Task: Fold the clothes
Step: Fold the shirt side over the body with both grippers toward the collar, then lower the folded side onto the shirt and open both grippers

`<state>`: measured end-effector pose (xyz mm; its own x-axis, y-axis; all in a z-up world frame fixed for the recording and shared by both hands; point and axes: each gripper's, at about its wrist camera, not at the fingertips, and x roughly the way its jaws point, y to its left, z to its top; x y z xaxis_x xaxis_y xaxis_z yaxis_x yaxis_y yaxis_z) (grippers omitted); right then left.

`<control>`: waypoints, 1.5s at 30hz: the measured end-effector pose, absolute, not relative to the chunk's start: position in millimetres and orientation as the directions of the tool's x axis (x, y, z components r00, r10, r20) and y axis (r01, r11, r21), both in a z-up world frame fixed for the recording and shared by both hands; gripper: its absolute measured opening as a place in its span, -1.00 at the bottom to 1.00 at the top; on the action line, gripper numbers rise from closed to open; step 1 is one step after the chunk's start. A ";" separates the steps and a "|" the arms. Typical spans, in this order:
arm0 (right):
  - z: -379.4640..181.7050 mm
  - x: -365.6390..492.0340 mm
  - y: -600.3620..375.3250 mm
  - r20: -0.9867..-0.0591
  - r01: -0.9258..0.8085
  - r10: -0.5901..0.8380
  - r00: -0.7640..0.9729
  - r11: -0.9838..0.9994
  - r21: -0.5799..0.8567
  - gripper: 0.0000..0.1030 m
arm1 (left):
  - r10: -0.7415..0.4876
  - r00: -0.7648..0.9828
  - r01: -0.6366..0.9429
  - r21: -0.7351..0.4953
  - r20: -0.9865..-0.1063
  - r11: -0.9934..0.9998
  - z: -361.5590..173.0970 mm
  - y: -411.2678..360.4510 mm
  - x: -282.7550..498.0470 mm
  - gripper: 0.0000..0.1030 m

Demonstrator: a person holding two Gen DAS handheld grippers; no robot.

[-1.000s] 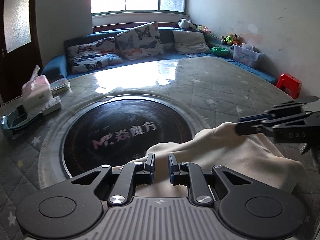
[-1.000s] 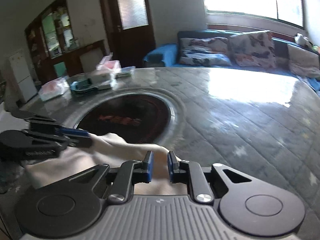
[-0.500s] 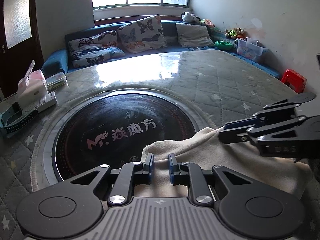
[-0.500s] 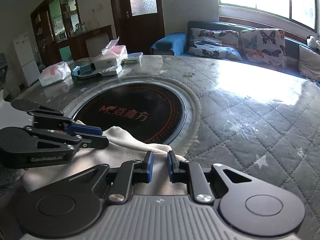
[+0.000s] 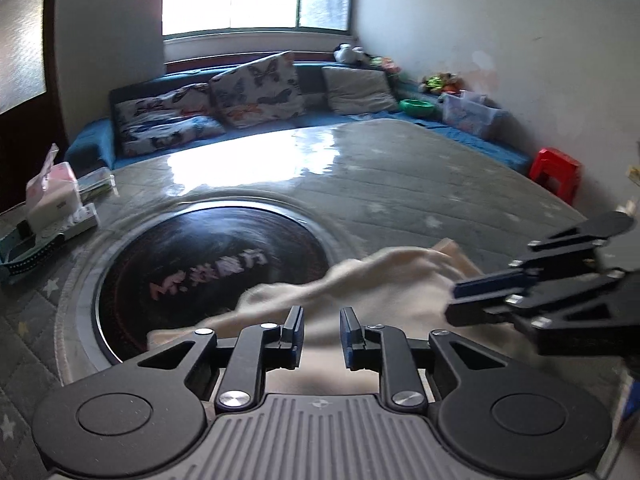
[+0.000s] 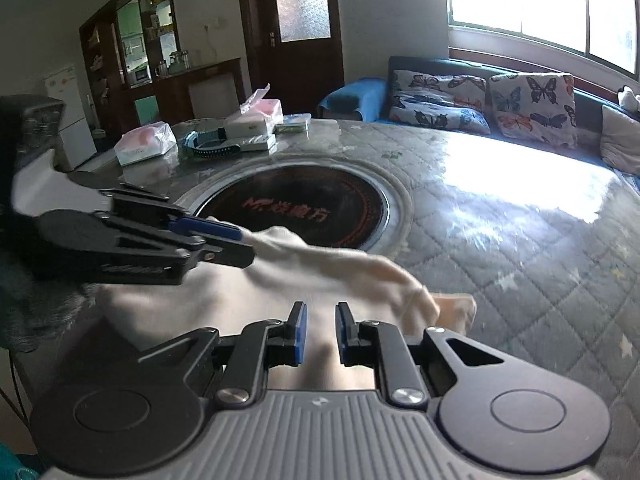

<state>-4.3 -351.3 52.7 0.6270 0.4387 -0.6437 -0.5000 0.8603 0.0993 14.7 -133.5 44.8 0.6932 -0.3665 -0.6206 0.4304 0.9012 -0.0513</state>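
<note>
A cream garment [image 5: 360,284] lies bunched on the quilted table at its near edge, partly over the black round plate [image 5: 208,256]. It also shows in the right wrist view [image 6: 320,280]. My left gripper [image 5: 320,334] holds the cloth's near edge between its narrow-set jaws; it also shows from the side in the right wrist view [image 6: 224,246]. My right gripper [image 6: 320,330] grips the cloth the same way and shows at the right of the left wrist view [image 5: 472,300]. The cloth sags between them, lifted off the table.
A tissue box [image 5: 52,196], a white box and a blue strap [image 6: 212,148] sit at the table's left side. A sofa with butterfly cushions [image 5: 256,92] runs behind the table. A red stool [image 5: 556,172] stands at the right.
Both grippers have lifted and pulled the cloth towards the near edge; the right gripper has come closer to the left. The left view is blurred by motion.
</note>
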 end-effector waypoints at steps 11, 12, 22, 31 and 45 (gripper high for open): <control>38.1 -20.5 -365.2 -0.639 -0.443 0.402 0.656 0.890 0.105 -0.72 | -0.378 0.684 0.441 -0.059 -0.624 0.895 31.8 -128.8 -21.3 -0.58; 40.5 -23.2 -365.7 -0.633 -0.447 0.406 0.659 0.888 0.104 -0.72 | -0.376 0.684 0.437 -0.061 -0.625 0.897 30.9 -127.5 -23.8 -0.58; 34.1 -39.1 -369.3 -0.643 -0.446 0.391 0.659 0.891 0.084 -0.73 | -0.375 0.700 0.439 -0.047 -0.608 0.897 32.0 -128.5 -37.5 -0.58; 49.7 -58.6 -355.8 -0.613 -0.507 0.439 0.657 0.859 0.072 -0.73 | -0.435 0.680 0.507 -0.051 -0.590 0.861 34.2 -144.7 -46.0 -0.58; 44.7 -62.3 -342.8 -0.622 -0.535 0.448 0.642 0.843 0.054 -0.71 | -0.427 0.681 0.507 -0.039 -0.595 0.861 26.0 -148.0 -48.3 -0.49</control>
<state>-62.3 -342.8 44.7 0.6424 0.4477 -0.6220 -0.5353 0.8429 0.0539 -48.3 -148.0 26.0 0.6806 -0.4272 -0.5952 0.5065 0.8613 -0.0390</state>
